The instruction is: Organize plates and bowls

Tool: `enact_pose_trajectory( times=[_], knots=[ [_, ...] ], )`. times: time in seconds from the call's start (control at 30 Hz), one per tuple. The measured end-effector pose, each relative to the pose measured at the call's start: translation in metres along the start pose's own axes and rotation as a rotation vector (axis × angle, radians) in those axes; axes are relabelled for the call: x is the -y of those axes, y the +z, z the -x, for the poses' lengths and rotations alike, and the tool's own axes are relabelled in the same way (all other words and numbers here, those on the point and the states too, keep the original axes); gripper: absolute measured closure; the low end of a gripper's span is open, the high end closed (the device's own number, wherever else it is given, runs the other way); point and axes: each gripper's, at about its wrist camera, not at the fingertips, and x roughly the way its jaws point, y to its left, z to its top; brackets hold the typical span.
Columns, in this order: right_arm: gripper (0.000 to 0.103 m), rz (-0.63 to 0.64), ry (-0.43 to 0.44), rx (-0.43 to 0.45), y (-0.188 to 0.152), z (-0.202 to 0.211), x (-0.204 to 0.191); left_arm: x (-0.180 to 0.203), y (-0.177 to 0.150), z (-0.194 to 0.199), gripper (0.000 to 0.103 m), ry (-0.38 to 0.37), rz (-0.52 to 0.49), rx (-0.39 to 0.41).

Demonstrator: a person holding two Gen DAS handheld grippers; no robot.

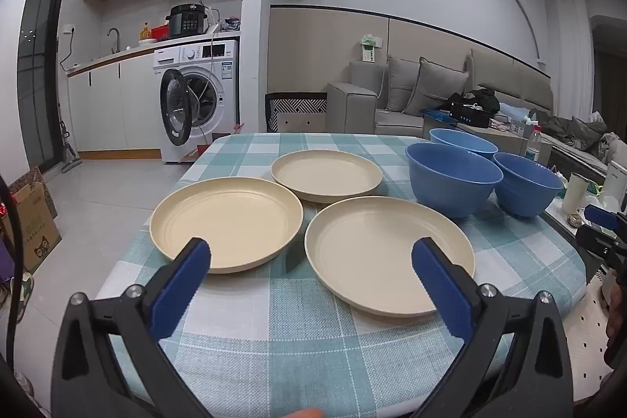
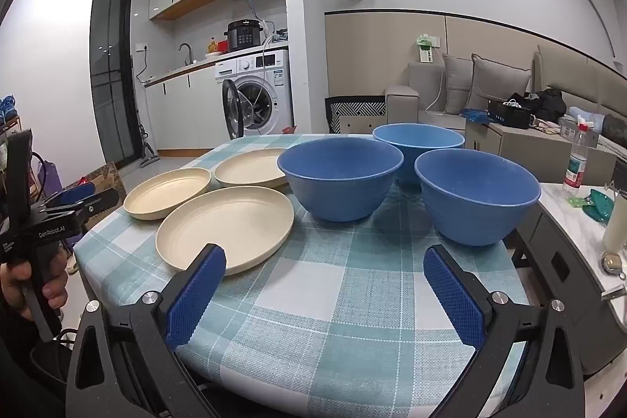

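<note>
Plates and bowls sit unstacked on the checked tablecloth (image 1: 274, 339): three cream plates to the left, three blue bowls to the right, each group a loose triangle, none nested yet. Nothing is held. The left gripper (image 1: 309, 281) hangs over the near edge with its jaws spread wide and empty, and the right gripper (image 2: 325, 285) does the same further right, also wide open with only cloth between its blue pads. What matters next is who is closer to what. From the left wrist view the near right plate (image 1: 388, 253) lies just ahead of the jaws, slightly right of centre, with the near left plate (image 1: 227, 222) just beside it and the far plate (image 1: 325, 175) behind the pair. From the right wrist view the near right bowl (image 2: 476, 196) stands ahead and to the right, the left bowl (image 2: 341, 177) ahead and slightly left, the far bowl (image 2: 417, 142) behind and between them. So I would judge the left hand suited to the plates, the right to the bowls. Being round, neither has a long axis; the near rim is the likely hold
</note>
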Motion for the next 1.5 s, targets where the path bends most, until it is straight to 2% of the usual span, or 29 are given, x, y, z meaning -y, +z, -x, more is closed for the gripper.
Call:
enact_pose_trajectory(
  times=[0.8, 1.5],
  knots=[
    [0.0, 0.003, -0.011, 0.011, 0.0, 0.003, -0.001, -0.005, 0.002, 0.006, 0.0, 0.003, 0.003, 0.006],
    [0.0, 0.004, -0.014, 0.005, 0.002, 0.002, 0.003, -0.01, 0.005, 0.004, 0.0, 0.042, 0.023, 0.024]
  ],
)
